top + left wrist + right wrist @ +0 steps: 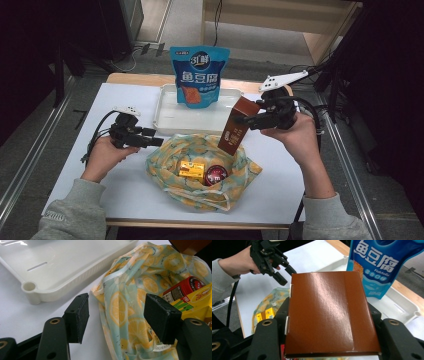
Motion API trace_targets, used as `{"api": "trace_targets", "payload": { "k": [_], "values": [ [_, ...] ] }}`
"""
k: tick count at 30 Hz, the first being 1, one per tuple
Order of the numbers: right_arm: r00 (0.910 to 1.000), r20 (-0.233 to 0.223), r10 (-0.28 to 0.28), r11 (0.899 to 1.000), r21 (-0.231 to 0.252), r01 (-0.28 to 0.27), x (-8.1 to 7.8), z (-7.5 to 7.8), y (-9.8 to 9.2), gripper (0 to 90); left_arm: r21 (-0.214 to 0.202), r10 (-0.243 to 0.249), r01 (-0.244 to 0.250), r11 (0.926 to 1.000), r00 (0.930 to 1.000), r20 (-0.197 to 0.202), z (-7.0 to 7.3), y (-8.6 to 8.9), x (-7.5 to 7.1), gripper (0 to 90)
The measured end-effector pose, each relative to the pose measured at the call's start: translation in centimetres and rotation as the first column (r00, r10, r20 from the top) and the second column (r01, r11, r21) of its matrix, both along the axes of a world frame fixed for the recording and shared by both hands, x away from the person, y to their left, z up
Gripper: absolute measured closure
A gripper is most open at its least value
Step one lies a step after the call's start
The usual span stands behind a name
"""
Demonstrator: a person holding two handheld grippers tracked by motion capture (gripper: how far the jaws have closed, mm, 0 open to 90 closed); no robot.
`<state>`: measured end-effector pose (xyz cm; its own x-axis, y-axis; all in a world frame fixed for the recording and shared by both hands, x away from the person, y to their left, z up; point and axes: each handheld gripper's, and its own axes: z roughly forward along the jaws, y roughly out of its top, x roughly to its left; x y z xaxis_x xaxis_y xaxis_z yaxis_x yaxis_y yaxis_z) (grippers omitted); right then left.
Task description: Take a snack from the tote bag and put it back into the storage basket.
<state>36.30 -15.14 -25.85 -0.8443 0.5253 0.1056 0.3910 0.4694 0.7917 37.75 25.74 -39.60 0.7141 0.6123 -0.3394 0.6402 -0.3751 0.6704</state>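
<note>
High view. The right tool (248, 119) pinches a brown box (238, 125) by its upper end and holds it tilted above the far right edge of the open bag (165, 160). The work appears to be unpacking the bag into the tray (167, 117). Judged status: one item, a blue pouch (199, 75), already stands upright in the tray; the box is clear of the bag but not yet set down; a yellow carton (192, 170) and a red can (216, 175) remain inside, below the box. The left tool (156, 141) waits just beside the bag's left rim.

Left gripper view. Left tool spread, nothing between its jaws; the bag's lemon-print cloth (130, 300) lies ahead, the tray corner (30, 287) to the left.

Right gripper view. The box (329, 315) sits squarely between the jaws; the pouch (379, 265) is beyond it.

Surface and room. The worktop (90, 140) is white with a wooden edge; grey floor, cables and wooden furniture lie beyond.
</note>
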Motion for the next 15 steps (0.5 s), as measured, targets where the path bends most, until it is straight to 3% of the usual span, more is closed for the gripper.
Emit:
{"api": "trace_targets", "payload": {
  "k": [15],
  "values": [
    [0.9985,0.007,-0.054,0.998,-0.014,0.054,2.2,1.6,-0.7,44.2,0.0,-0.01,0.01,1.0,0.9999,-0.002,-0.1,0.0,0.1,37.1]
  ]
}}
